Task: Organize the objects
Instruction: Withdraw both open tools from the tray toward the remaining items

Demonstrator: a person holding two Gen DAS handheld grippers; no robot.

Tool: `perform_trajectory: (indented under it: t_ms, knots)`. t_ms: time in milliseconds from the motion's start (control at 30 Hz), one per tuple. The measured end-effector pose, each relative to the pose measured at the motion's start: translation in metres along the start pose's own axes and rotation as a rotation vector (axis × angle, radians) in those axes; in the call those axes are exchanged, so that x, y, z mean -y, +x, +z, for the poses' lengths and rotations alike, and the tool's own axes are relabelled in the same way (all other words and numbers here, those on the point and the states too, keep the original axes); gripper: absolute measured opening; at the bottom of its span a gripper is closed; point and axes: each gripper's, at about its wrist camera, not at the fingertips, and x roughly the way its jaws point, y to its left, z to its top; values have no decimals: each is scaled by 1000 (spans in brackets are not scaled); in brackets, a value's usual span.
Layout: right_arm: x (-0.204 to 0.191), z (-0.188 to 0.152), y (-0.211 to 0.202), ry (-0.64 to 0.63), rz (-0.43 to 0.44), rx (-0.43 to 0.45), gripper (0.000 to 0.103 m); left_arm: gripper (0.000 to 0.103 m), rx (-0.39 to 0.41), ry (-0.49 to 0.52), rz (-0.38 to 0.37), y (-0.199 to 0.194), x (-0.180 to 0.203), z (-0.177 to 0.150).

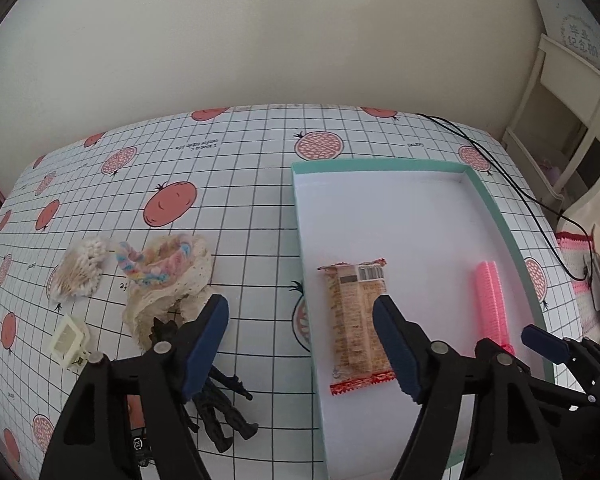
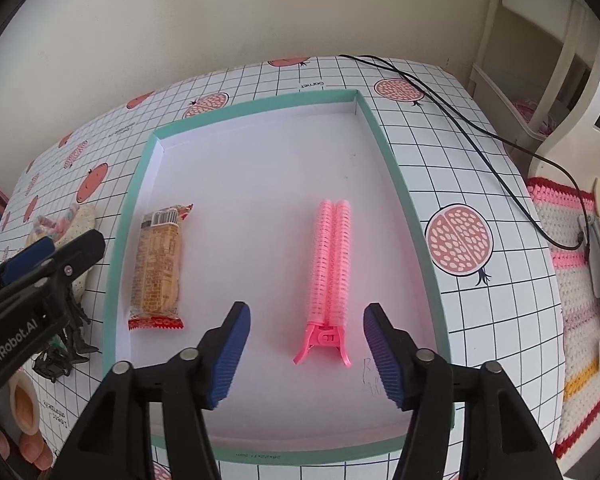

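A shallow teal-rimmed box with a white floor lies on the table. In it lie a wrapped snack bar and a pink hair-roller clip. My left gripper is open and empty over the box's left edge, near the snack bar. My right gripper is open and empty, just short of the pink clip's handle; it also shows in the left wrist view. Left of the box lie a black toy figure, a pastel scrunchie on cream lace cloth, a cotton-swab bundle and a small cream plastic piece.
The table has a grid cloth with pomegranate prints. A black cable runs across its right side. White furniture and a crocheted mat with clutter lie beyond the right edge. A wall stands behind the table.
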Motion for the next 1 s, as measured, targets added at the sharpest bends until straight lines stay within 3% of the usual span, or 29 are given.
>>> perform_trajectory:
  t_ms: [133, 300, 367, 1000]
  knots:
    - [1, 0, 1, 13, 5, 5, 82, 92, 9, -44, 32, 2, -13, 0]
    - [1, -1, 2, 10, 1, 15, 93, 96, 2, -87, 63, 6, -24, 1]
    - [1, 0, 1, 14, 1, 20, 101, 103, -3, -92, 68, 7, -27, 0]
    - [6, 0, 0, 50, -2, 38, 103, 103, 9, -112, 53, 3, -33, 0]
